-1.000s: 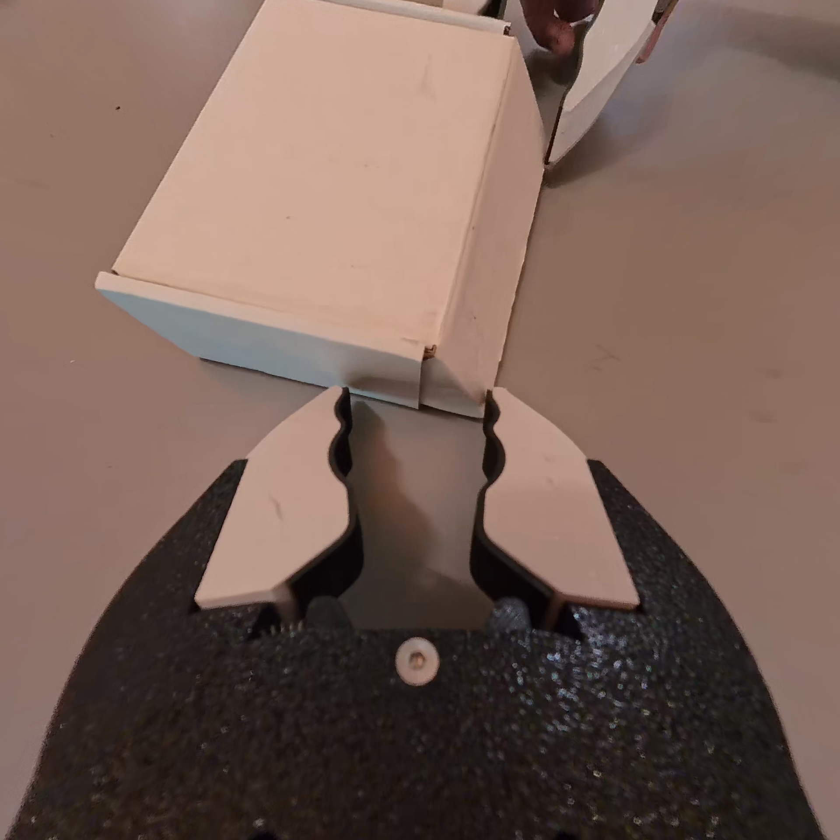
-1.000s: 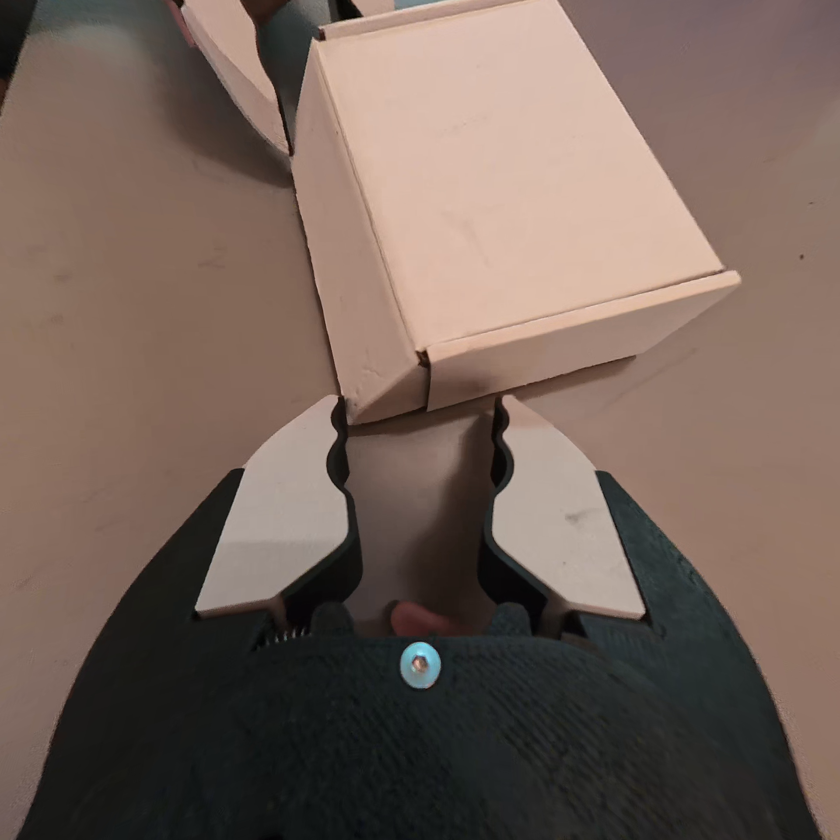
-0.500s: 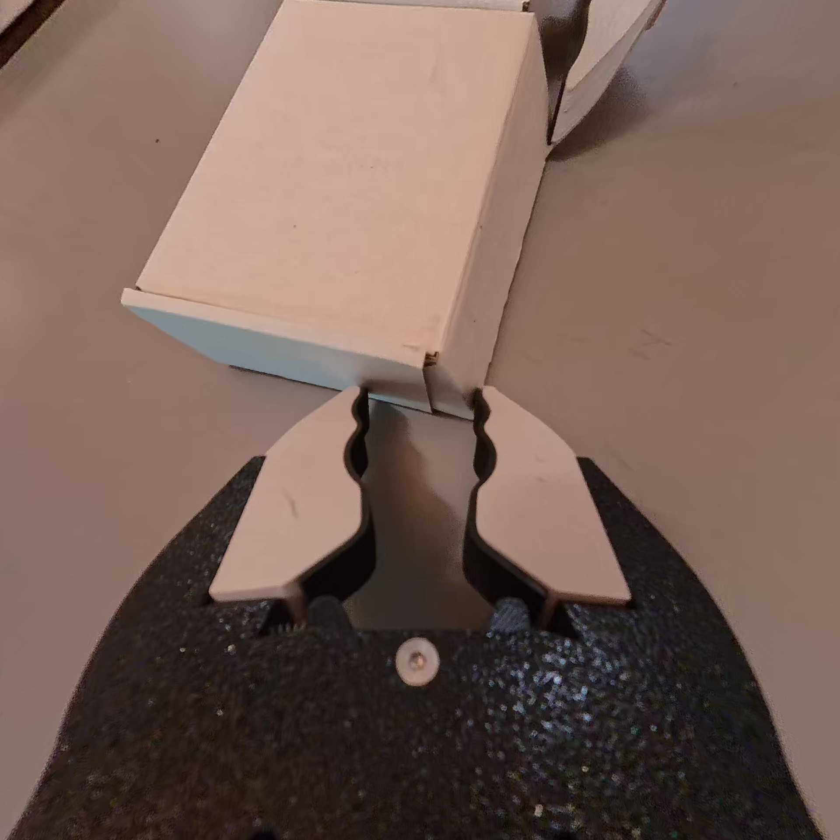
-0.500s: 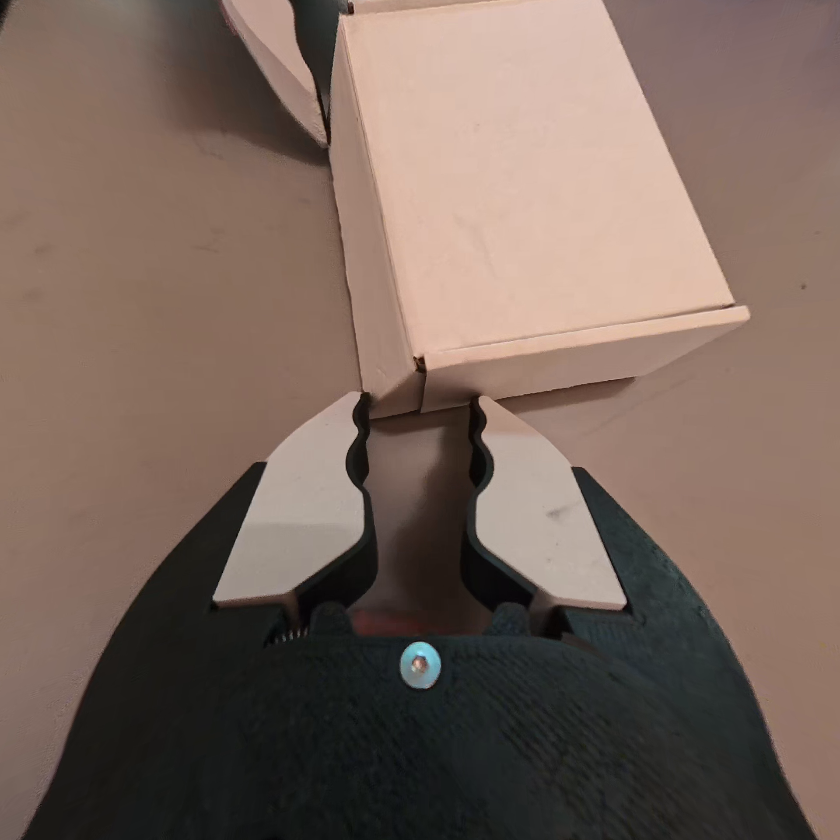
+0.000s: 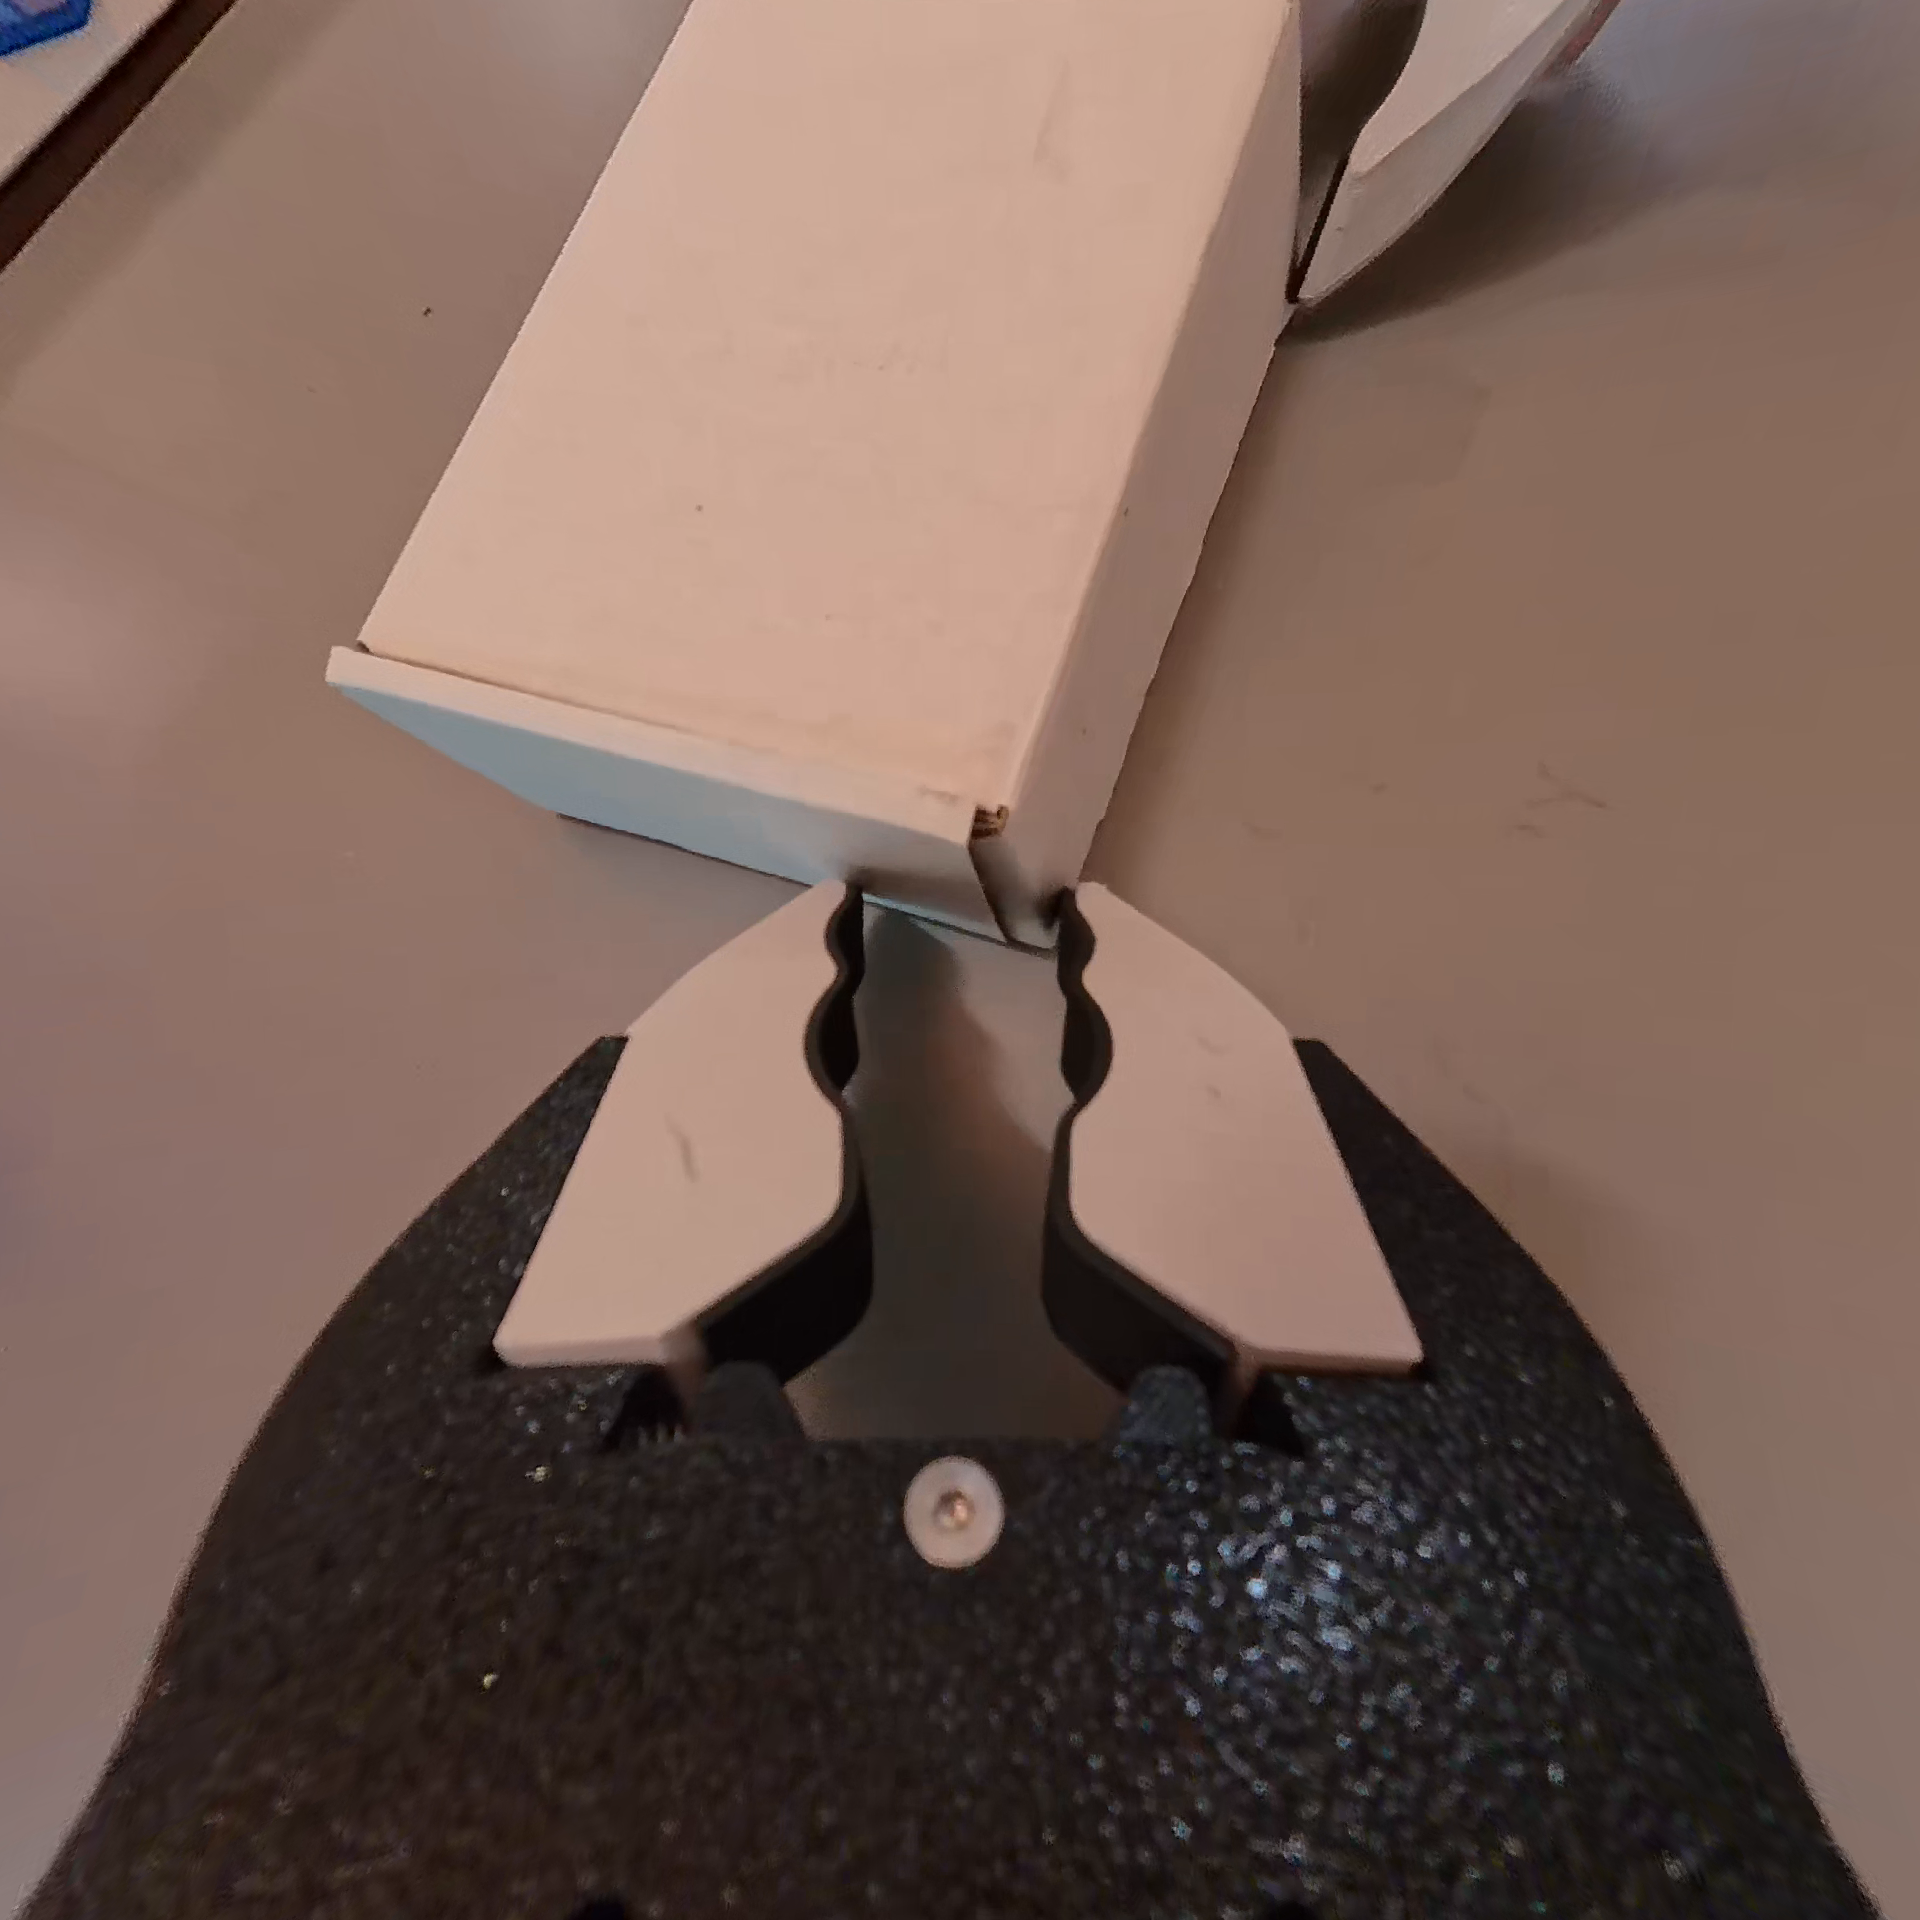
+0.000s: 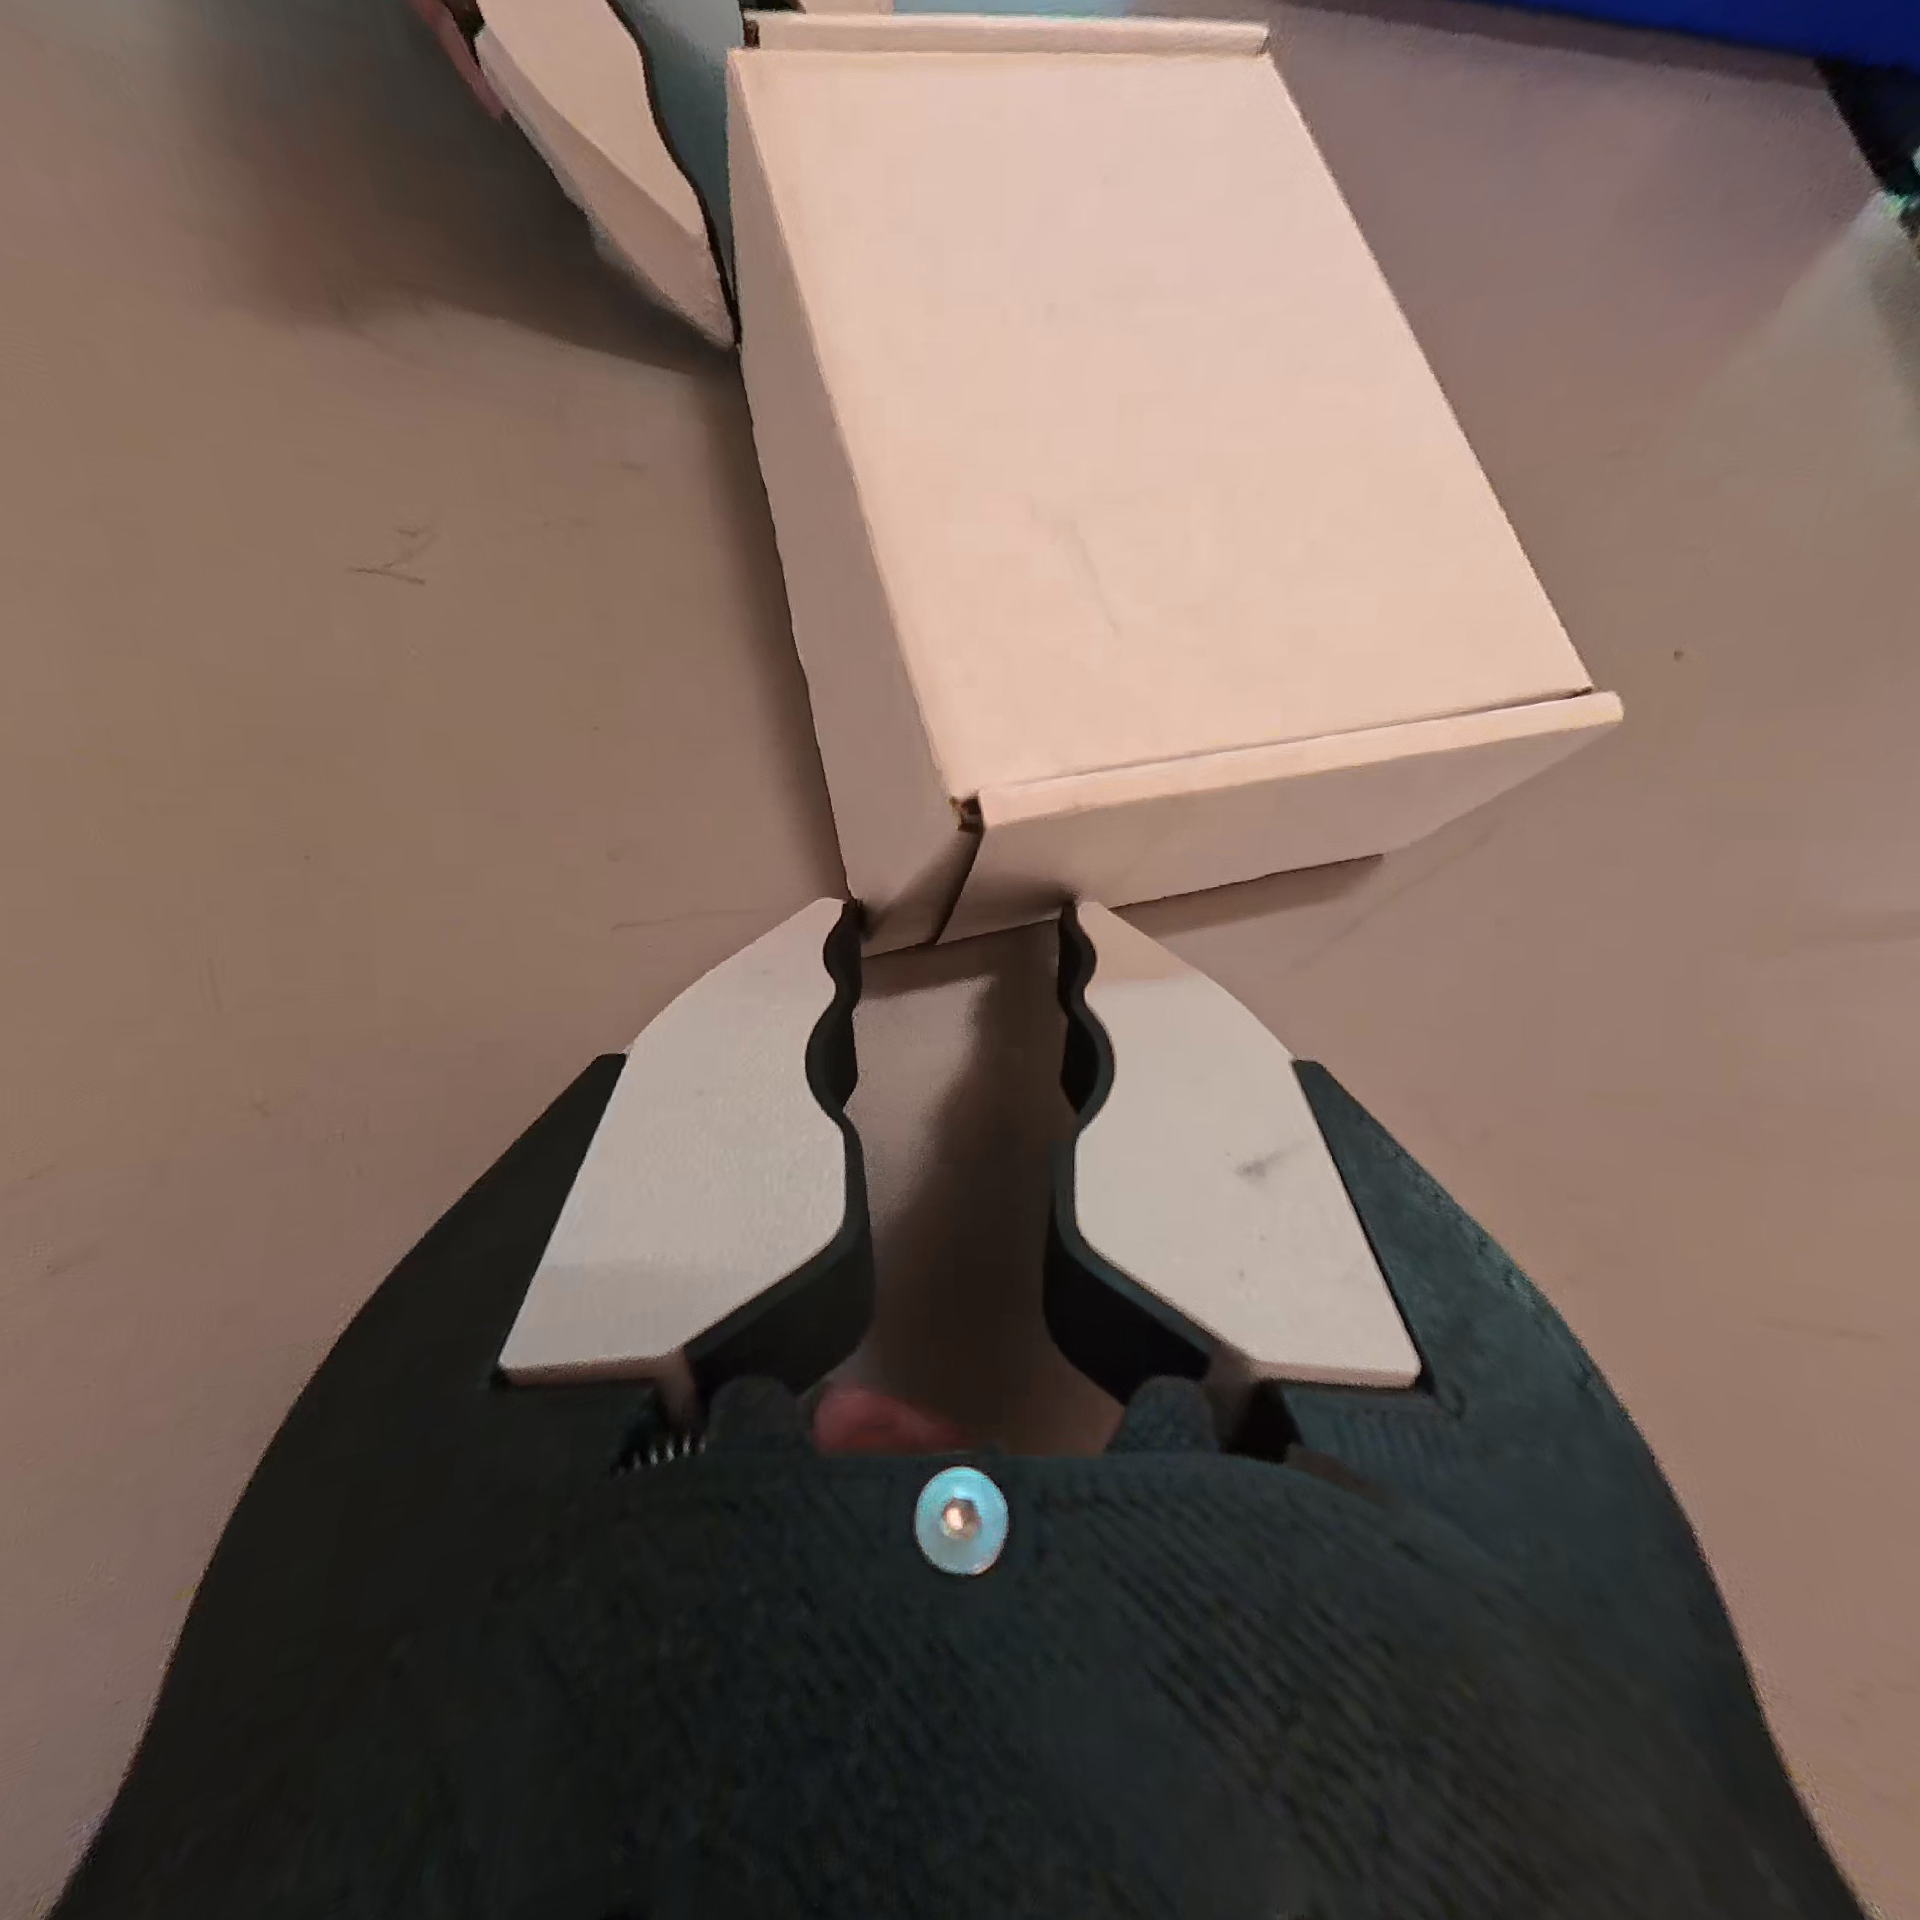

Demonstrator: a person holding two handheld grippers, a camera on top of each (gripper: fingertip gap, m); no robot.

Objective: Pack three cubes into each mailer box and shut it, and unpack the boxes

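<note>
A closed white mailer box [image 5: 831,416] lies on the tan table; it also shows in the right wrist view [image 6: 1122,436]. No cubes are in view. My left gripper [image 5: 961,912] has its jaws narrowed on the box's near right corner, with both fingertips touching the cardboard. My right gripper [image 6: 961,920] holds the near left corner on the opposite side of the box in the same way. One finger of the right gripper [image 5: 1455,135] shows past the box in the left wrist view. One finger of the left gripper [image 6: 603,177] shows past the box in the right wrist view.
The dark table edge [image 5: 94,135] runs across the top left of the left wrist view, with a blue patch [image 5: 42,21] beyond it. A blue thing [image 6: 1860,42] sits at the top right of the right wrist view. Bare table [image 6: 364,675] lies on both sides of the box. About 15 cm separates my left fingertips from my right.
Both grippers' jaws have narrowed step by step until the tips touch the box corners. The box has shifted and turned slightly in both views.
</note>
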